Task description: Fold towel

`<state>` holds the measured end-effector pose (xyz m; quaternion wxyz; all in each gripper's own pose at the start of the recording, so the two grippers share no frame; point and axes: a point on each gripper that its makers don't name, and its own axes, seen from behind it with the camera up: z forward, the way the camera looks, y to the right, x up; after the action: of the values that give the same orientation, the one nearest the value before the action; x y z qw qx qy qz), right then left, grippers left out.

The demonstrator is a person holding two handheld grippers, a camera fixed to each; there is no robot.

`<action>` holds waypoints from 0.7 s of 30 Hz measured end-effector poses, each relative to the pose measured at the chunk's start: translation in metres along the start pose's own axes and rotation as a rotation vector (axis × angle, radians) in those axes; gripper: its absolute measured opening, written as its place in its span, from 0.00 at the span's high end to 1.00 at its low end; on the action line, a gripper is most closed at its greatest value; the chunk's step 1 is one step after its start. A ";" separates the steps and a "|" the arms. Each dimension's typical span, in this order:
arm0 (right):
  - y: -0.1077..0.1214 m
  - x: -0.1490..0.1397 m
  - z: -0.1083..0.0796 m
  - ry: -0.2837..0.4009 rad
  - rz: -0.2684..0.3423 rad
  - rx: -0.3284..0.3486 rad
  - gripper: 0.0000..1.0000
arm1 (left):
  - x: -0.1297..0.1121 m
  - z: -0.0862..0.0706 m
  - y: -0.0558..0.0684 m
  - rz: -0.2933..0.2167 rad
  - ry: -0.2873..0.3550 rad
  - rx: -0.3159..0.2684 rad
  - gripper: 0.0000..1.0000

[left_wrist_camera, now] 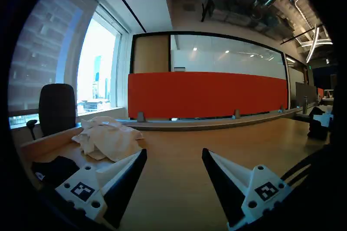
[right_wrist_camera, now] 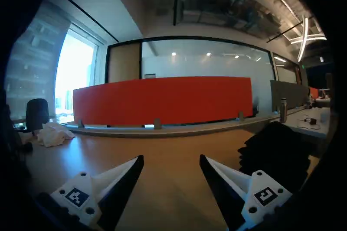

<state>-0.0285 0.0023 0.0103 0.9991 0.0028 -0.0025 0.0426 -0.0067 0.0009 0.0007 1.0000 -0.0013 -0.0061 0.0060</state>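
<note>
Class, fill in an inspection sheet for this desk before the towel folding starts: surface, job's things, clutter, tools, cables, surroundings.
Surface: wooden desk, bare just ahead of the fingers.
Job's things: crumpled white towel pile, far left, untouched.
Clutter: dark cloth stack at right; dark item near left.
Tools: left tool and right tool open, empty.
Cables: dark cable beside left tool.
Surroundings: orange divider, office chair, window.
</note>
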 end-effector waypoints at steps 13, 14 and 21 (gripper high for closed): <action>-0.009 0.000 -0.004 0.005 -0.044 0.014 0.01 | 0.000 0.000 0.000 0.000 0.000 0.000 0.06; -0.010 0.000 -0.004 0.006 -0.047 0.016 0.01 | 0.000 0.000 0.000 0.000 0.000 0.000 0.06; -0.010 0.002 -0.004 0.007 -0.046 0.011 0.01 | 0.000 0.000 0.000 0.000 0.000 0.000 0.06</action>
<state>-0.0261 -0.0071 0.0062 0.9998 0.0082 0.0012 0.0194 -0.0066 0.0012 0.0009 1.0000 -0.0013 -0.0061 0.0061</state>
